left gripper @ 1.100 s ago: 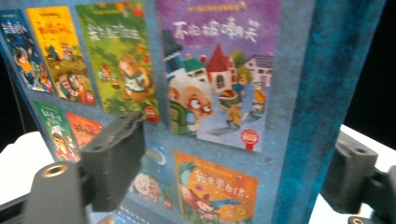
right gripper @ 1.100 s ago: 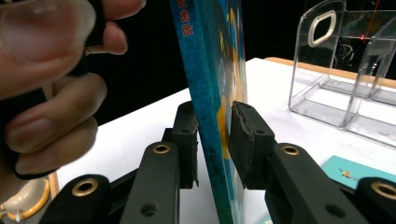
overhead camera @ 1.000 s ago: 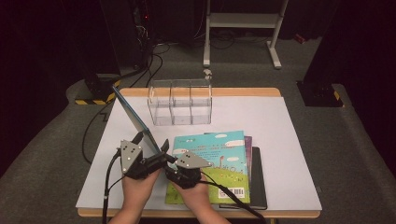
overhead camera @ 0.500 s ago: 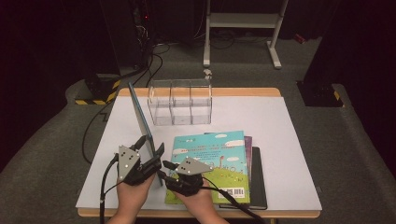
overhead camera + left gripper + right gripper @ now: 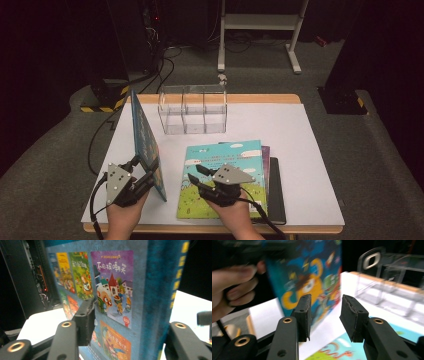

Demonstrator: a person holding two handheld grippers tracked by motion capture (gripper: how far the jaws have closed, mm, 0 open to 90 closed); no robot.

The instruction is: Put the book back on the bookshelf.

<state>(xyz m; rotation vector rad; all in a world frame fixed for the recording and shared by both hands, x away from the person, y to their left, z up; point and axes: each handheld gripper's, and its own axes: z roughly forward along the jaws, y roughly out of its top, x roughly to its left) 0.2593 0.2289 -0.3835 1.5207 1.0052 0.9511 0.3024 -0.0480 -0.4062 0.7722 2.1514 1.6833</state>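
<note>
High view: a blue picture book (image 5: pixel 147 142) is held upright on edge at the tabletop's (image 5: pixel 310 150) left, clamped by the left claw (image 5: pixel 145 172) near its bottom corner (long axis toward the clear organizer (image 5: pixel 192 110)). The right claw (image 5: pixel 195 175) rests apart, empty, over the book stack (image 5: pixel 235 165).

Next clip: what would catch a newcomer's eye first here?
The blue picture book stands out: it is upright on edge at the table's left, clamped in the left gripper. Right of it, the right gripper hovers open over a stack of flat books, topmost a green-and-sky cover. Behind them sits a clear three-slot organizer near the table's far edge.
</note>
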